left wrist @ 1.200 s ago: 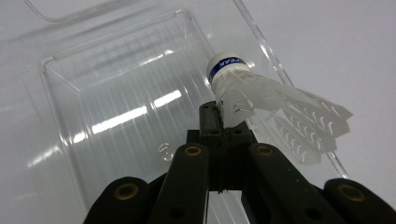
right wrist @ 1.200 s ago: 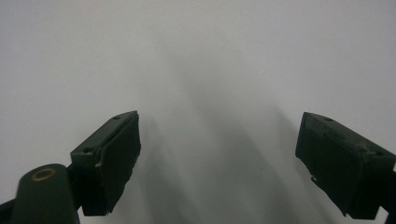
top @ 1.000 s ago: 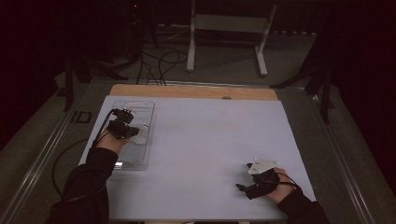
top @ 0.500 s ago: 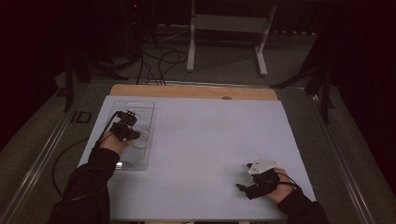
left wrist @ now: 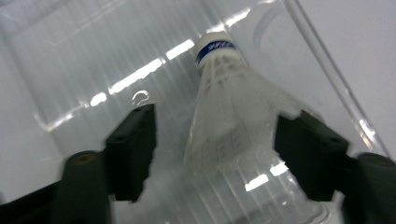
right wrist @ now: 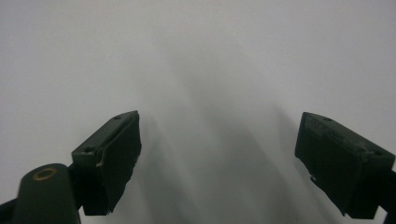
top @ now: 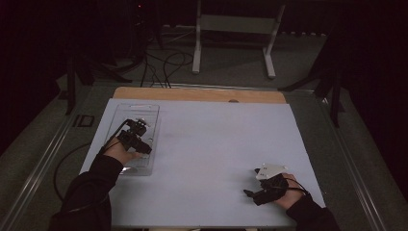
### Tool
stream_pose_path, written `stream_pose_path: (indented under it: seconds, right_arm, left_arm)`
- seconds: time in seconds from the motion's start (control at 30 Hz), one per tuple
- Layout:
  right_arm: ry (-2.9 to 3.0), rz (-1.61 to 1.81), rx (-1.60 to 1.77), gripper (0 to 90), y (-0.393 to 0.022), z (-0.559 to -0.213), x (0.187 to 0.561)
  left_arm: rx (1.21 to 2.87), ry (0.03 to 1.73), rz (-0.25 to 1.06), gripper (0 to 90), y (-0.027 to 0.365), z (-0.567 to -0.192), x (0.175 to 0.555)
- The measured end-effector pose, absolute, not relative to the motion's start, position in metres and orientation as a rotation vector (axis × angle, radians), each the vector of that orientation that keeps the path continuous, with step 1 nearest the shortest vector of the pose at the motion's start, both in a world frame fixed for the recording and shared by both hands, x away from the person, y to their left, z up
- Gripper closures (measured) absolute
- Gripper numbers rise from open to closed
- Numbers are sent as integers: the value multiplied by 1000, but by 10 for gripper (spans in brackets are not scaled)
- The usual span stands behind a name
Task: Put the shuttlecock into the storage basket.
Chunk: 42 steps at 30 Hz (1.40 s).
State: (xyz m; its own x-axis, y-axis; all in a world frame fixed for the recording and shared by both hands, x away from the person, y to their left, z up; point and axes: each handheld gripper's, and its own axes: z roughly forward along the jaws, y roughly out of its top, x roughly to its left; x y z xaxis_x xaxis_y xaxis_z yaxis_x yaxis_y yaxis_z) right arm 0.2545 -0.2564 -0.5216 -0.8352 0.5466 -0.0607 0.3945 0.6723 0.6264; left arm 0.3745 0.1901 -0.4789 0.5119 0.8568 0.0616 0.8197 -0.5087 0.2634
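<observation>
A white shuttlecock [left wrist: 229,107] with a blue band round its cork lies in a clear plastic tray [left wrist: 70,60], cork end pointing away. My left gripper [left wrist: 217,126] stands over it with its jaws apart; they have just been opening. The feather skirt sits between them, close against the right-hand jaw and well off the other. In the high view the left gripper [top: 138,130] hovers over the tray [top: 144,110] at the table's left. My right gripper [top: 250,193] rests near the front right, and its jaws [right wrist: 217,140] are wide open over bare white surface.
A white sheet [top: 216,144] covers the table, with a wooden strip [top: 192,94] along its far edge. Beyond the table, a white stand [top: 231,43] and dark cables [top: 163,62] lie on the floor. A small black object [top: 86,120] sits left of the tray.
The left hand has shifted slightly over the tray. The right hand and gripper have kept still.
</observation>
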Motion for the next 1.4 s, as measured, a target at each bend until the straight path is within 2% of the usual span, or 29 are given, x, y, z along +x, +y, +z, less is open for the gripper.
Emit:
stream_pose_path:
  seconds: [0.1, 0.27, 0.5, 0.93, 1.4]
  right_arm:
    - [2643, 905, 758, 142, -257, -522, 255]
    - [2644, 905, 759, 142, -257, -522, 255]
    - [2643, 903, 755, 144, -257, -521, 255]
    - [2642, 924, 753, 144, -257, -520, 255]
    - [2636, 955, 760, 123, -258, -519, 255]
  left_arm:
    - [2534, 1461, 266, 201, 194, -477, 373]
    - [2567, 1434, 260, 0, 201, -474, 368]
    - [2568, 1400, 288, 0, 209, -465, 363]
    - [2512, 1314, 194, 0, 218, -446, 359]
    - [2450, 1153, 205, 0, 207, -423, 354]
